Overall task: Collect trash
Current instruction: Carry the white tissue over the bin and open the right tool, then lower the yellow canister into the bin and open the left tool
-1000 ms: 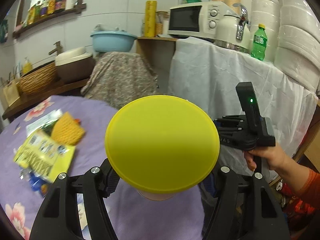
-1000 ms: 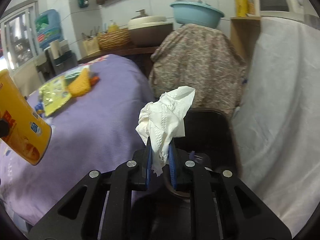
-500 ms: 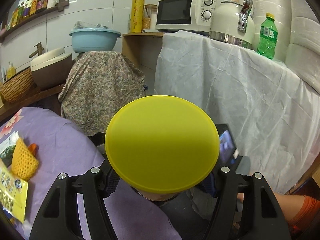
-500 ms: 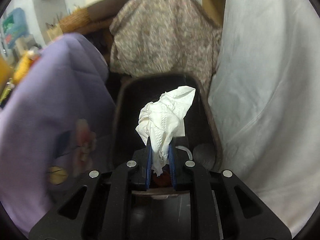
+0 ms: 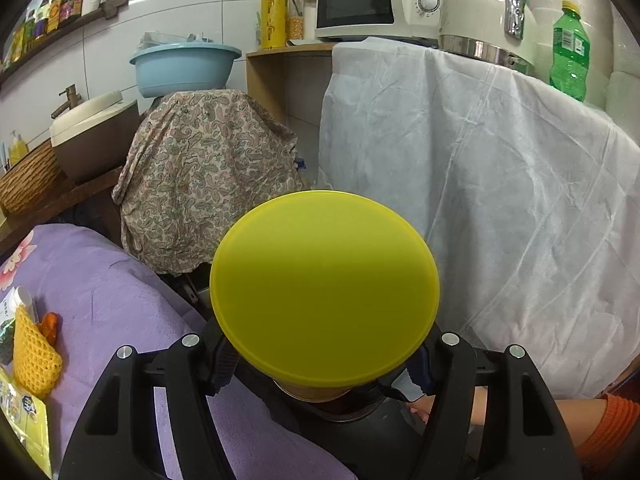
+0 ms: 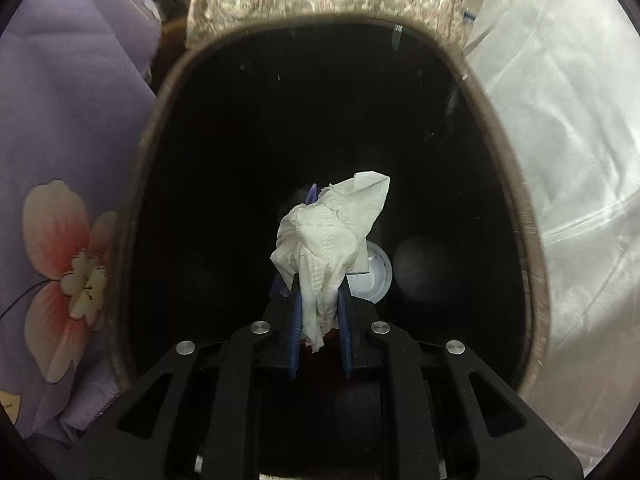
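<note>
My left gripper (image 5: 322,364) is shut on a can with a round yellow lid (image 5: 324,286), which fills the middle of the left wrist view. My right gripper (image 6: 319,308) is shut on a crumpled white tissue (image 6: 332,232) and points steeply down into the dark mouth of a black bin with a brown rim (image 6: 520,216). Inside the bin, behind the tissue, lies a white round lid-like object (image 6: 376,274). More trash lies on the purple tablecloth (image 5: 112,300) at the left: a yellow foam net (image 5: 34,354) and a yellow packet (image 5: 20,416).
A paisley-covered object (image 5: 200,184) with a blue basin (image 5: 184,66) stands behind the bin. A white sheet (image 5: 480,184) drapes a counter with a microwave (image 5: 372,0), kettle (image 5: 484,12) and green bottle (image 5: 570,52). A person's hand (image 5: 420,410) and orange sleeve (image 5: 618,426) show at the lower right.
The right gripper has dropped and tipped down with the tissue, from beside the table to over the bin's mouth. The left gripper carried the can to the right, away from the table trash.
</note>
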A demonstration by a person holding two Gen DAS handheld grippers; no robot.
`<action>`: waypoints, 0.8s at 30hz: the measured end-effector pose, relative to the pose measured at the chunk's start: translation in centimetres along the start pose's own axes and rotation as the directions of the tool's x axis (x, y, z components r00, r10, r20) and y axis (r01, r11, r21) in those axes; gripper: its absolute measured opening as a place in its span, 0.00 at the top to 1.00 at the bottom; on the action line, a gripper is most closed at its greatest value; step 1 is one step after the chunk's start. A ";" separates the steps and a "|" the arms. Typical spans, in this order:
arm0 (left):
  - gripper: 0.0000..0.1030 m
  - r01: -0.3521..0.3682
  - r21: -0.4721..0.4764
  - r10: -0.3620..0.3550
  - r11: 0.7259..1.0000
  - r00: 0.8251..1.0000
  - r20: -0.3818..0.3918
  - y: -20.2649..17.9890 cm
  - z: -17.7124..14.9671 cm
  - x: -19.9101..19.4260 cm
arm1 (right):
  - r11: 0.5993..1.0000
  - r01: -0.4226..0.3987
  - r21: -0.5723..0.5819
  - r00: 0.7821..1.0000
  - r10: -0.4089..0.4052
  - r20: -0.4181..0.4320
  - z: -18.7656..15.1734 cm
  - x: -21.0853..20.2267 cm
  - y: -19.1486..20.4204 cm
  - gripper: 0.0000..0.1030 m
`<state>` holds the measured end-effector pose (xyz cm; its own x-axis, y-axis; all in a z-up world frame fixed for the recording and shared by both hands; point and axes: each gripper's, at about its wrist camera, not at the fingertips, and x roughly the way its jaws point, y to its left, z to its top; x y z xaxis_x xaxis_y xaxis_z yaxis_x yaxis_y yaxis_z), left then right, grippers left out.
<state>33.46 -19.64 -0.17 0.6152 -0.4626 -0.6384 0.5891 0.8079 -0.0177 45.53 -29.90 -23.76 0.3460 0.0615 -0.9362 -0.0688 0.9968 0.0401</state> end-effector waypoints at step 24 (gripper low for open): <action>0.36 -0.074 -0.181 0.020 0.981 0.958 -0.286 3.1 2.3 13.6 | 0.998 0.001 0.065 0.982 -0.014 0.189 -3.6 -6.7 -0.8 0.53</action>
<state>44.86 -24.30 -7.17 0.4508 -0.3226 -0.8323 0.4374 0.8926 -0.1091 39.92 -31.27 -18.81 0.5173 0.0565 -0.8539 -0.0076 0.9981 0.0614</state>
